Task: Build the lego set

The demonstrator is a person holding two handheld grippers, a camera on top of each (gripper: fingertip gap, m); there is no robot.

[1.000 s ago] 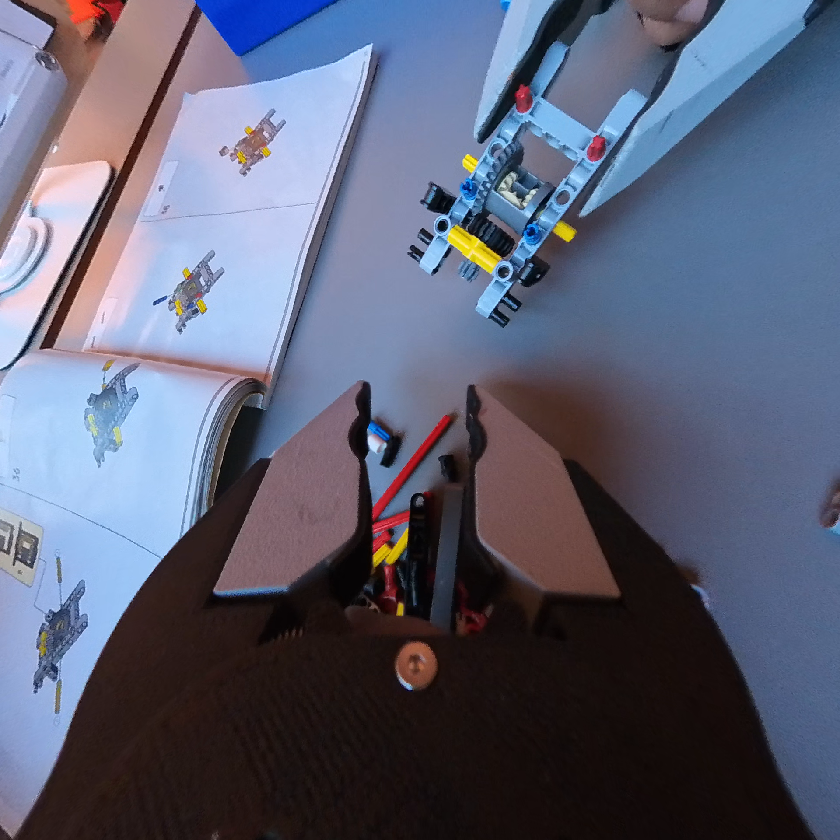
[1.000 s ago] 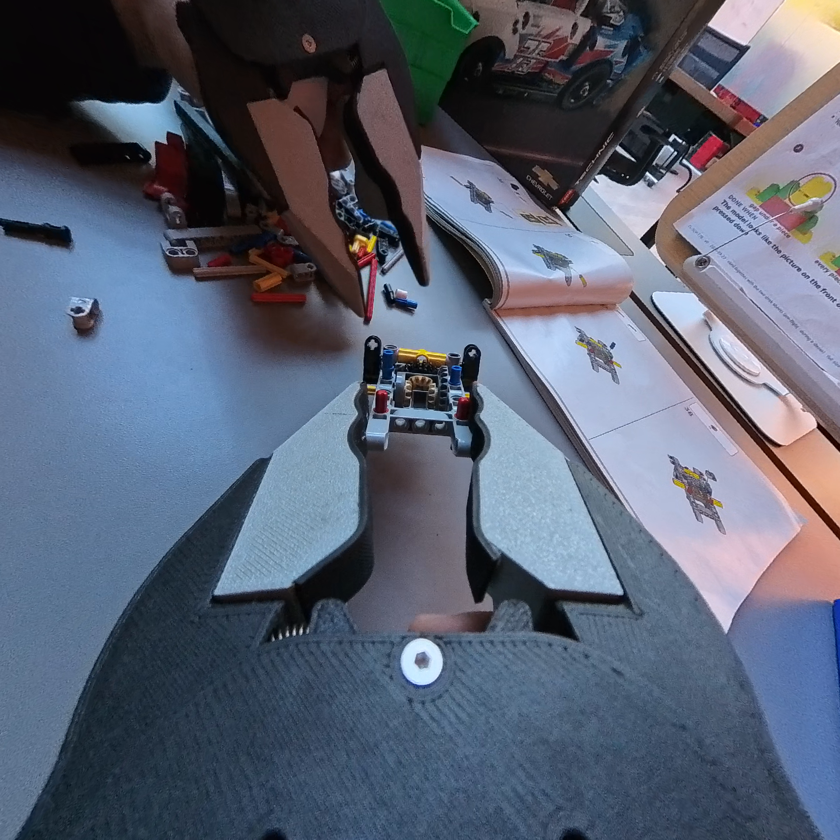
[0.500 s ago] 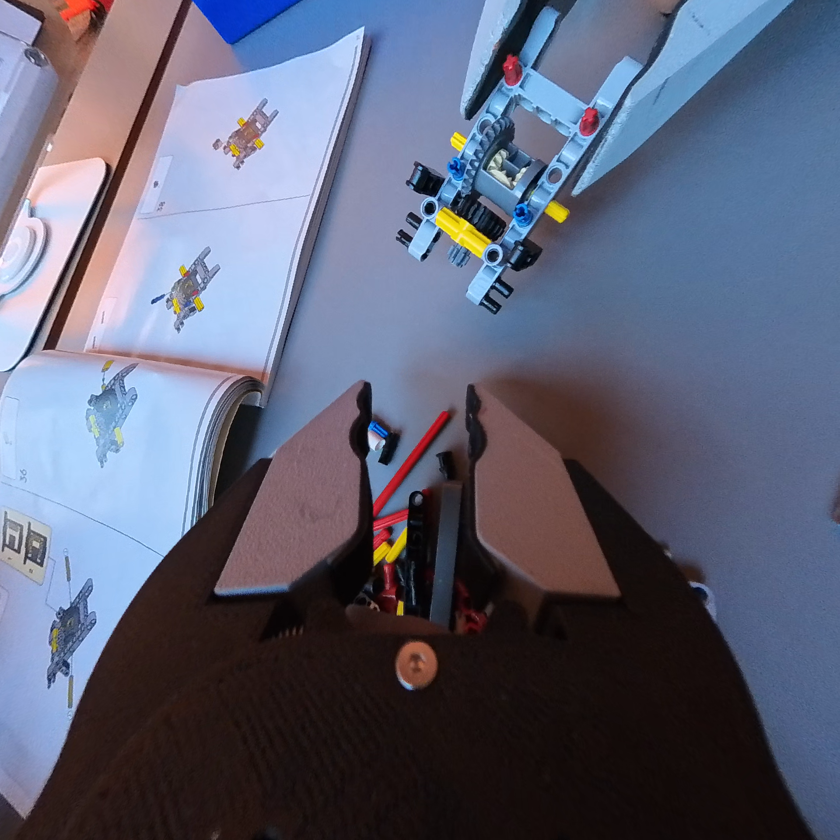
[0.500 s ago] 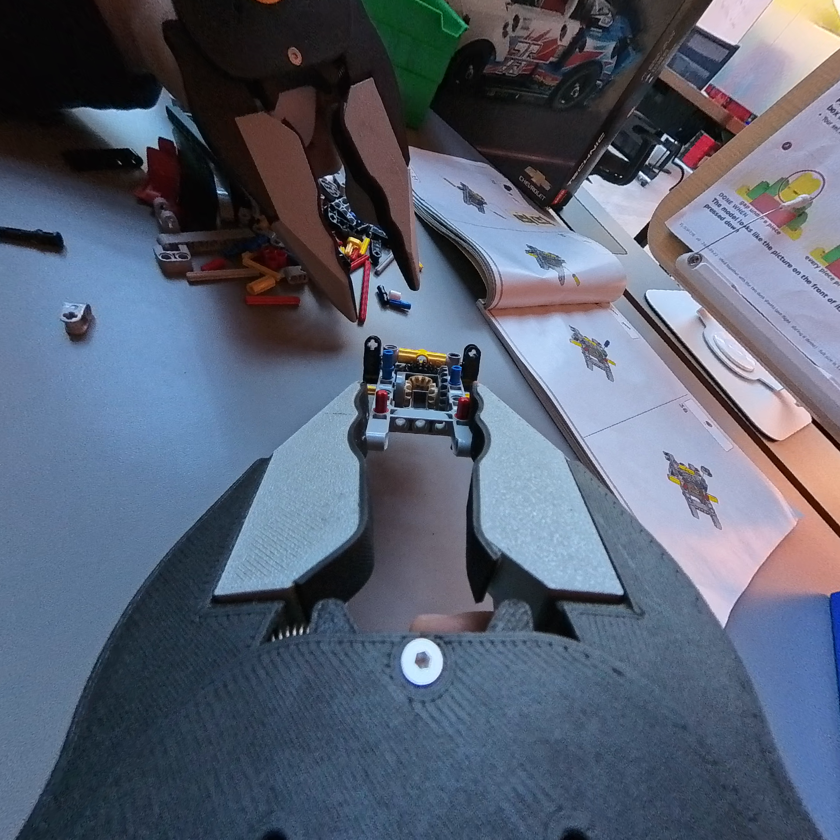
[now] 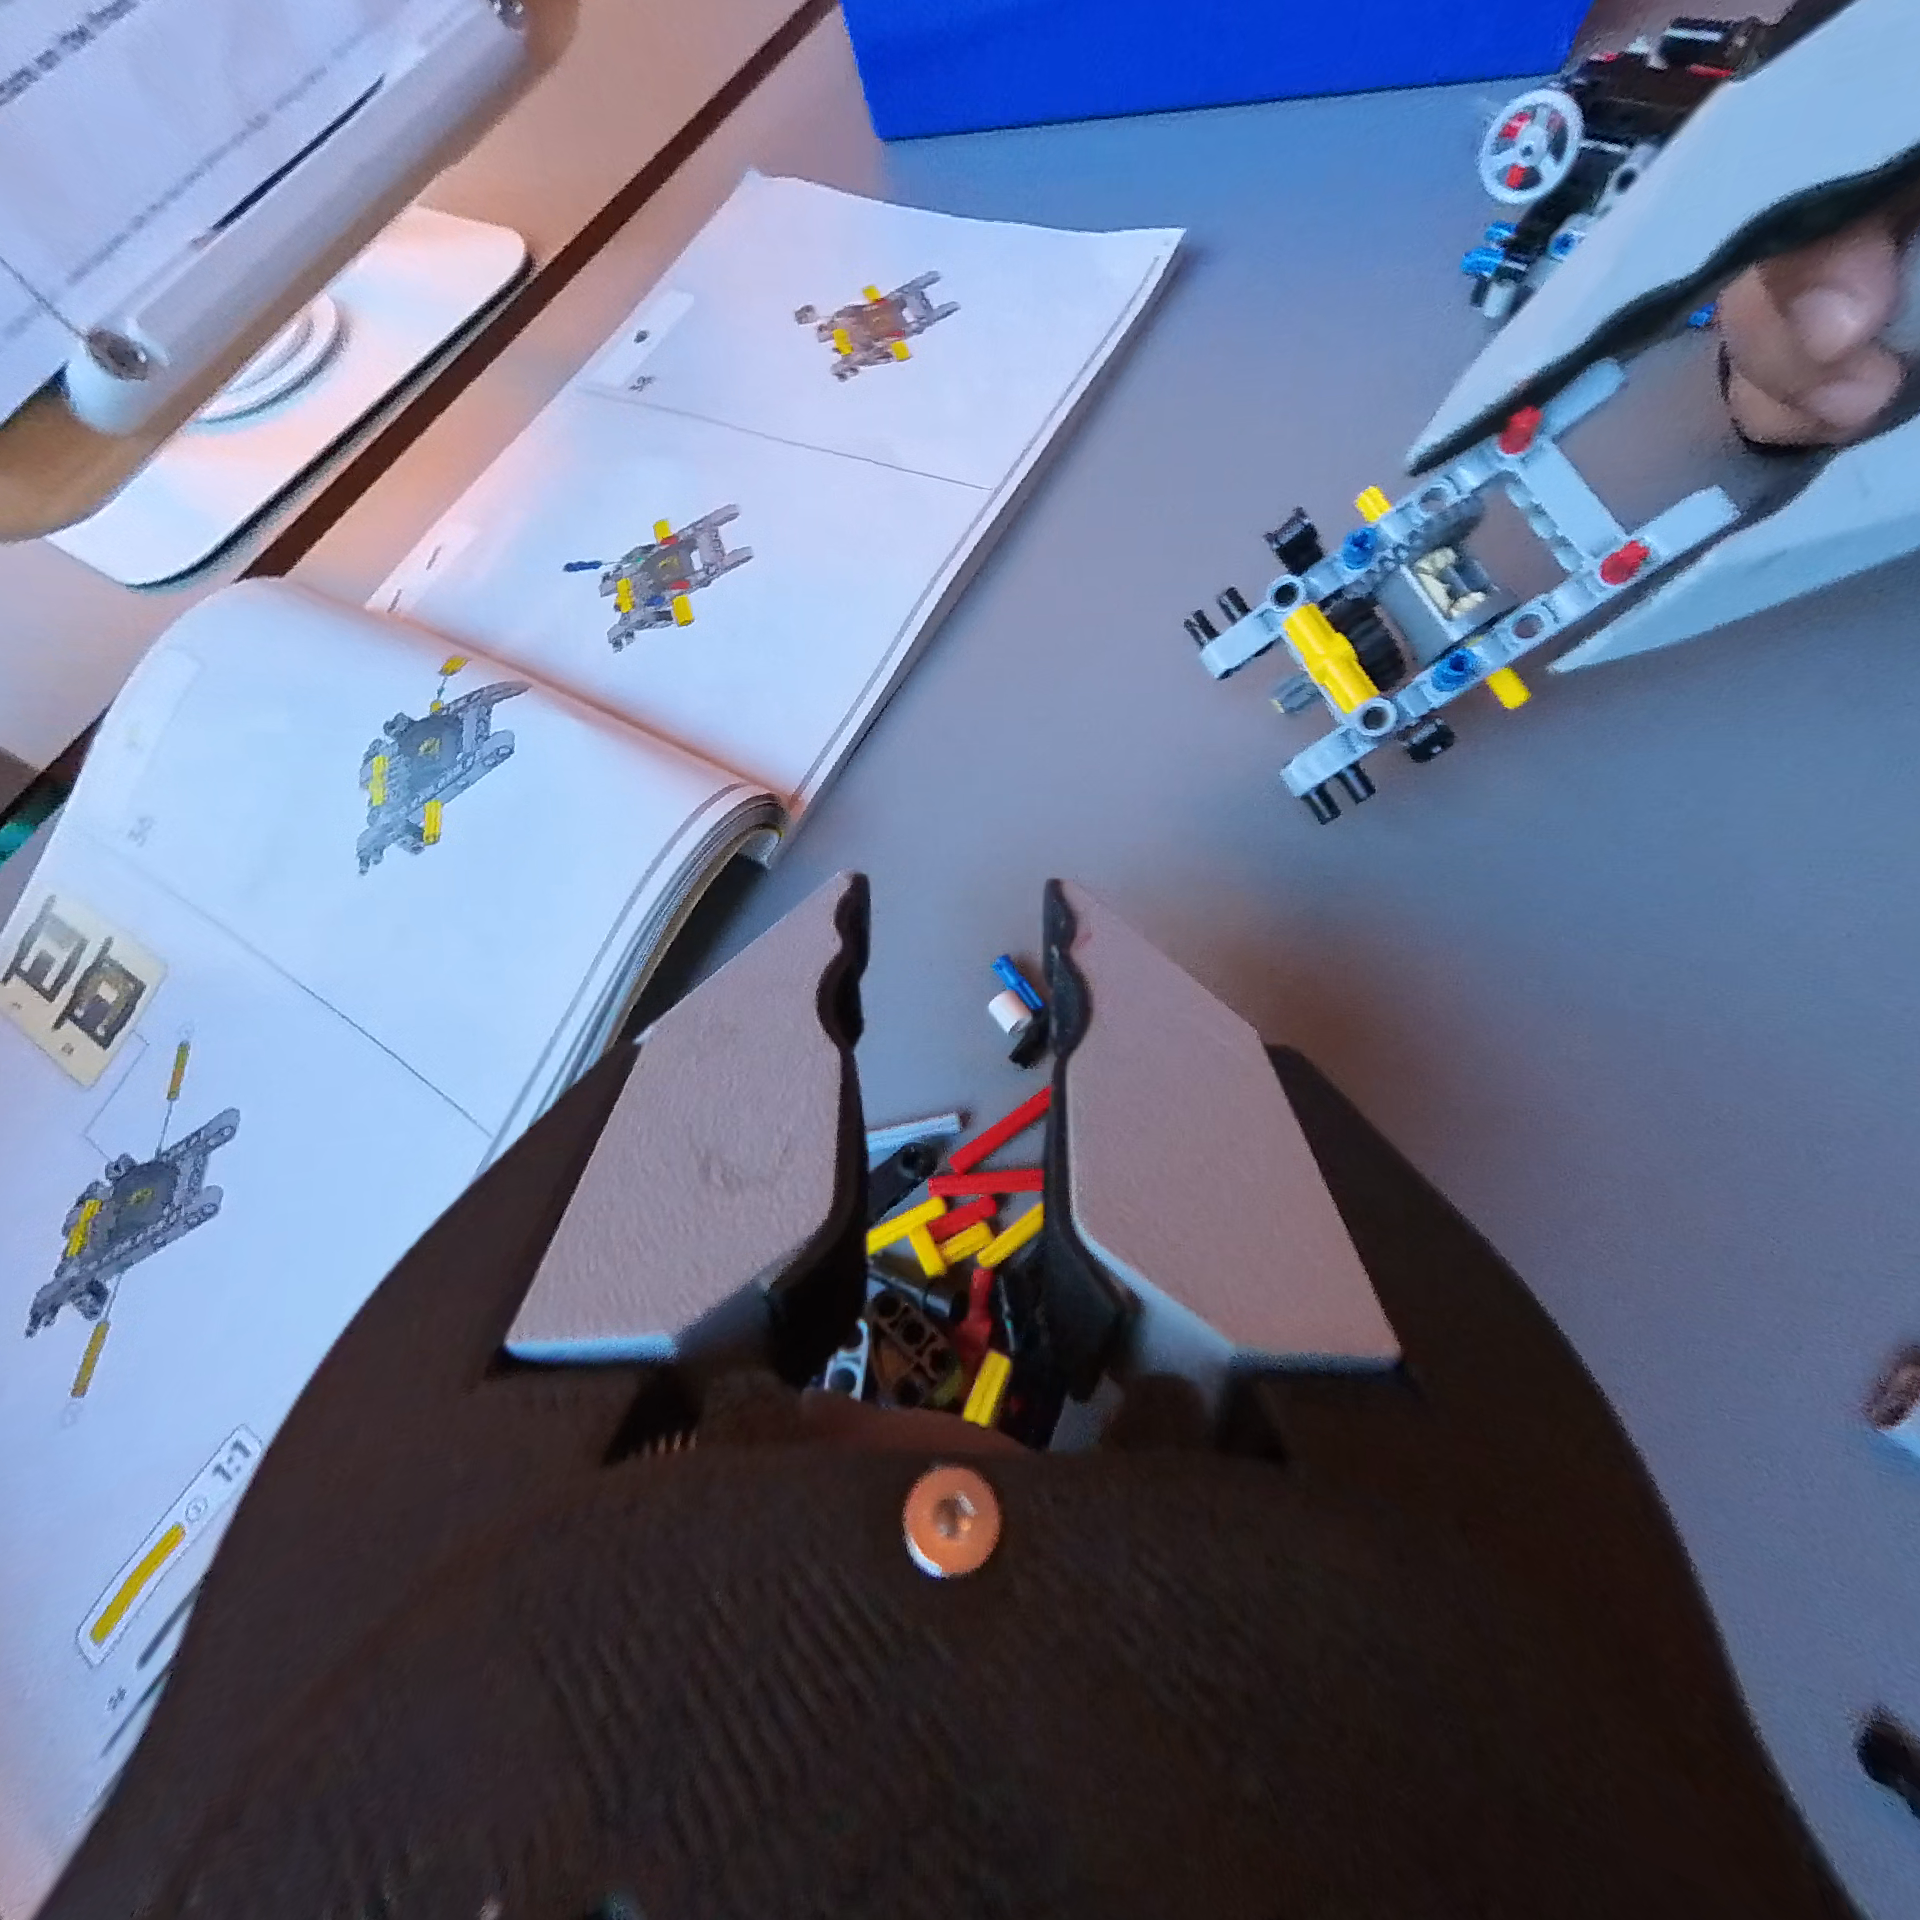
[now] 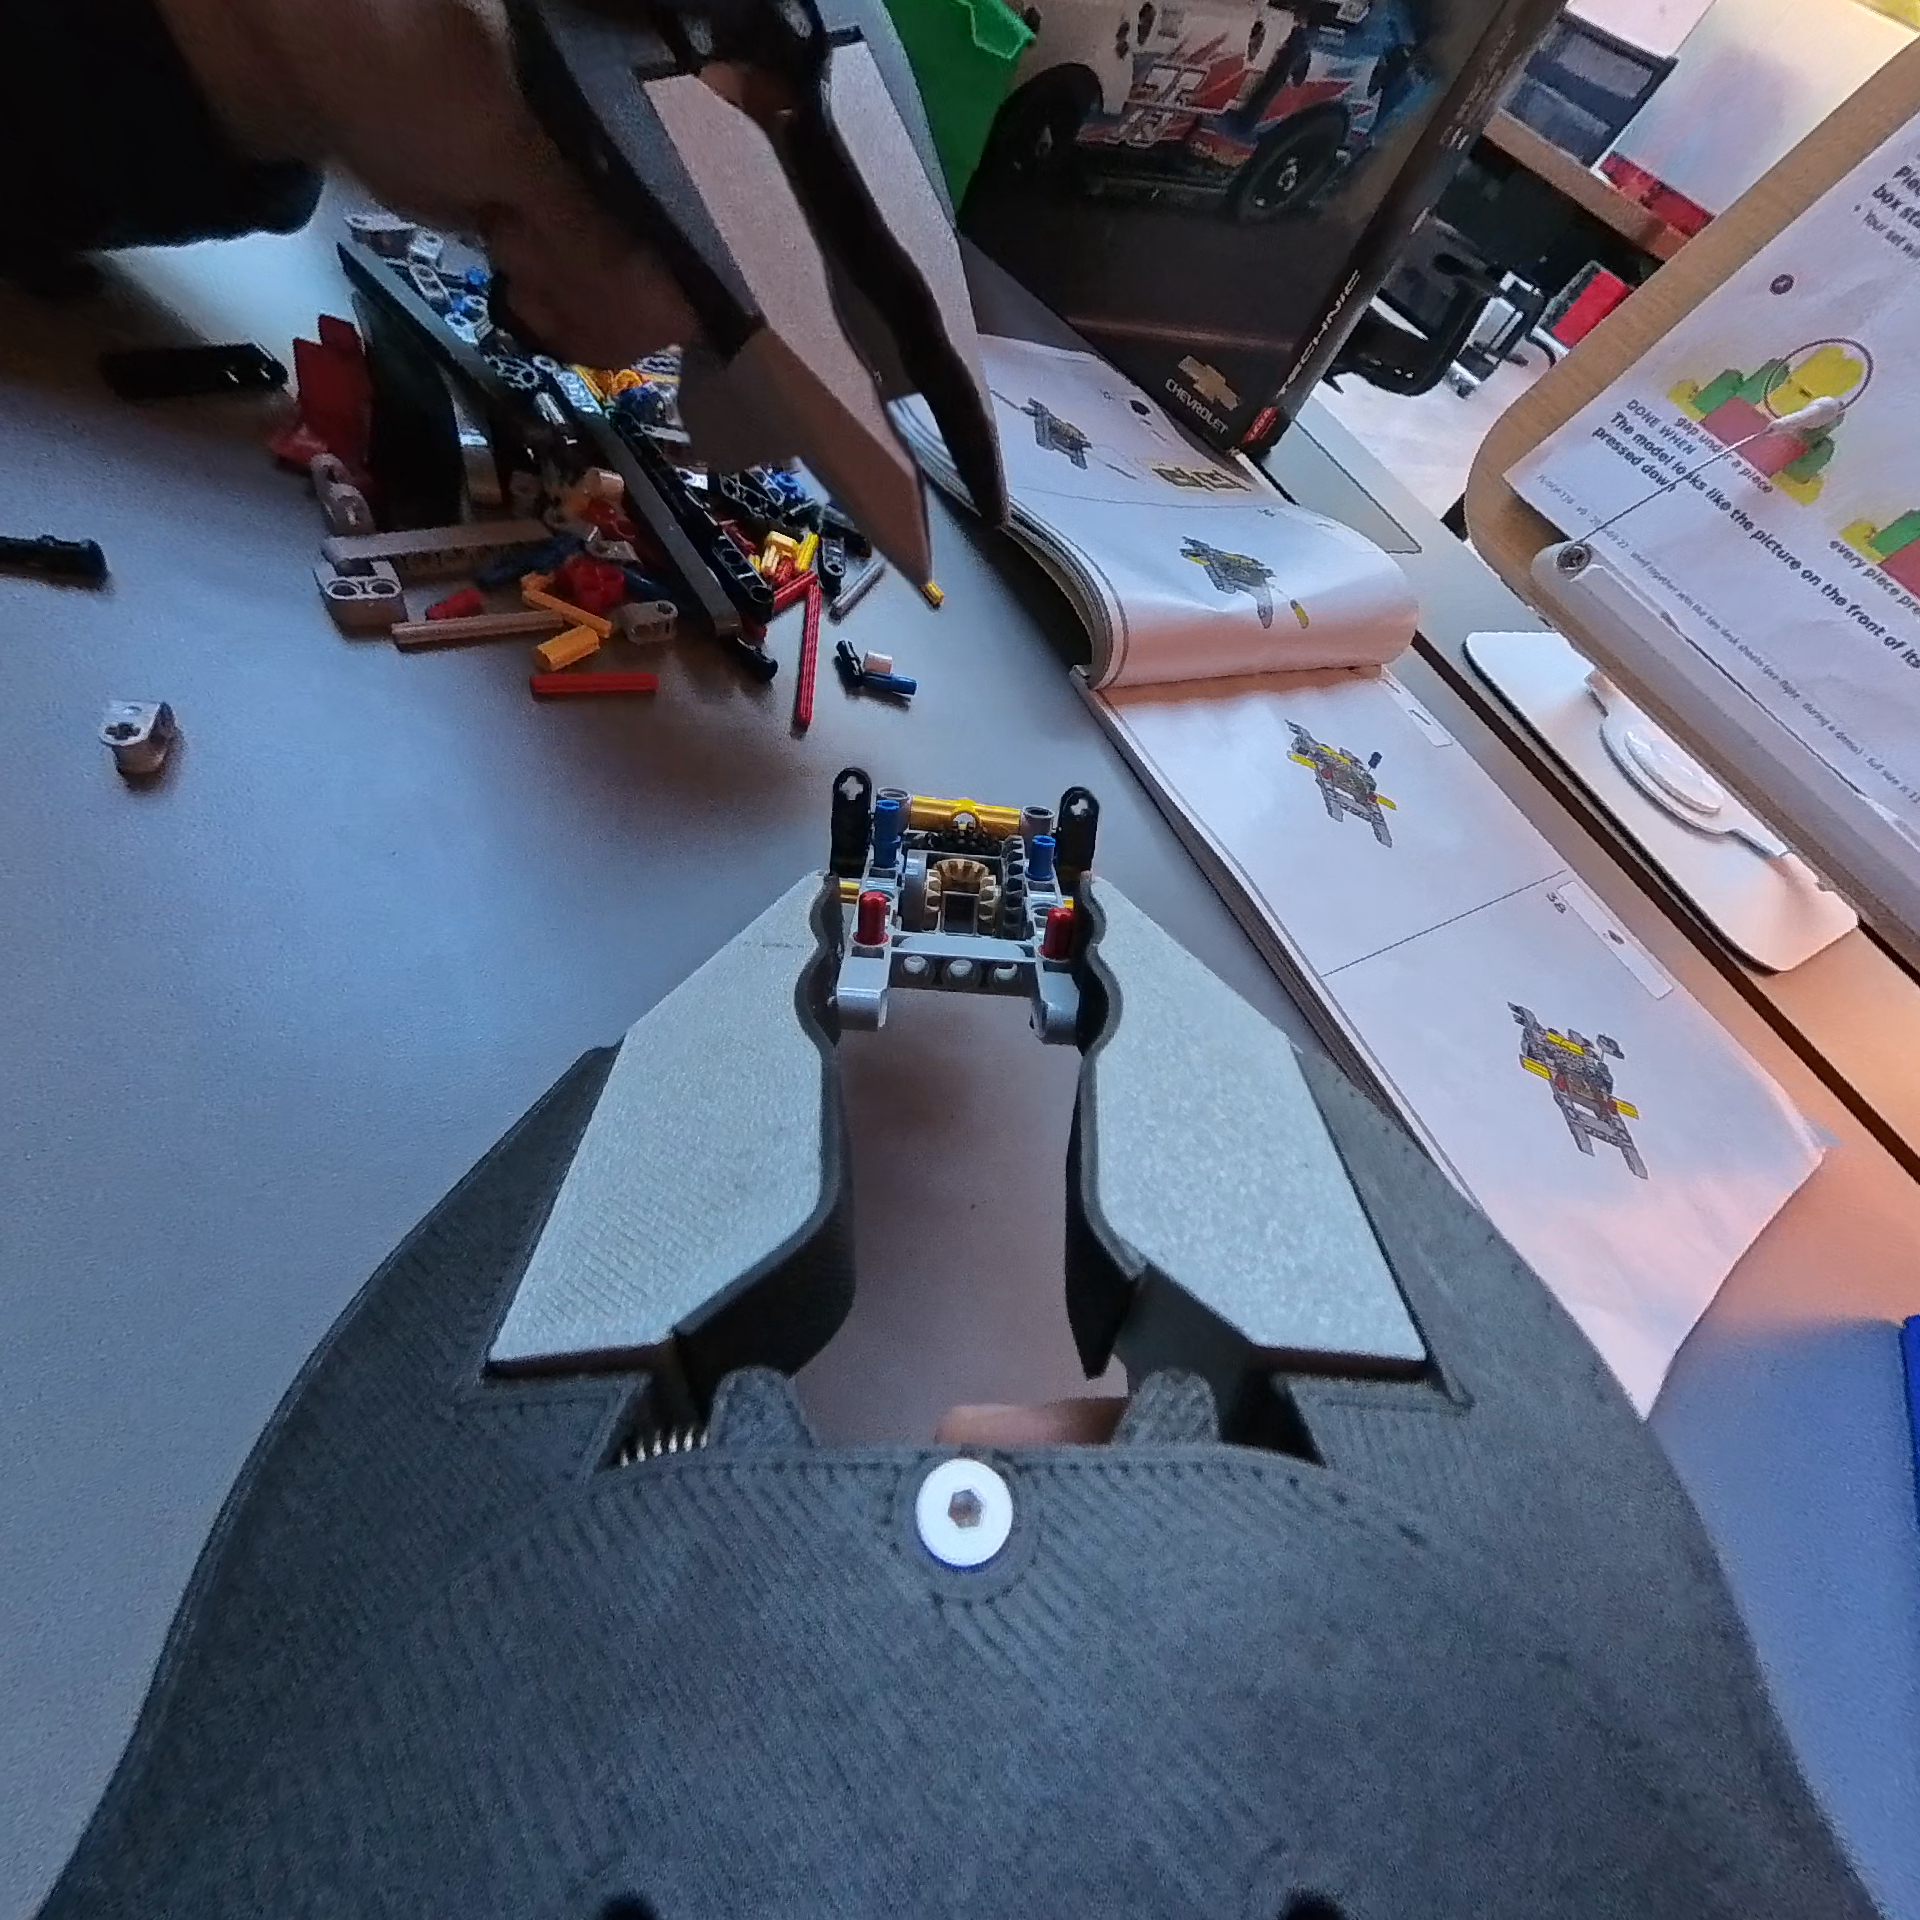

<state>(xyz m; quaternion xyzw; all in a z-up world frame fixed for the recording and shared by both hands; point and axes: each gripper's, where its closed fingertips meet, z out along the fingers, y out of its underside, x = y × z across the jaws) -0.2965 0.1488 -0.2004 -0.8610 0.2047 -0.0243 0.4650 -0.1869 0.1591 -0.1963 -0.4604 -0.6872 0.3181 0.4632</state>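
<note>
A blue bin (image 5: 1195, 62) is standing at the far edge of the grey bench (image 5: 1351, 1039), and a green bin (image 6: 966, 94) is sitting beside a dark printed box (image 6: 1299, 208); what lies in either cannot be told.

The right hand-held gripper (image 6: 956, 951) is clamping a small toy-brick chassis (image 6: 961, 894) between its pale grey fingers (image 6: 727, 1039), both pads pressing on the side beams and holding it just above the bench. The chassis is showing a light grey studless frame, a tan bevel gear at its middle, a yellow connector across the far end, red and blue pins, and two black upright links.

The left hand-held gripper (image 5: 951, 914) is hovering partly open with nothing between its brown-faced fingers (image 5: 727, 1143), over a heap of loose bricks (image 6: 582, 540) in red, yellow, black and grey. A small blue pin with a white bush (image 5: 1013, 997) is lying just beside its right fingertip. An open instruction booklet (image 5: 727, 468) is lying flat beside the heap.
</note>
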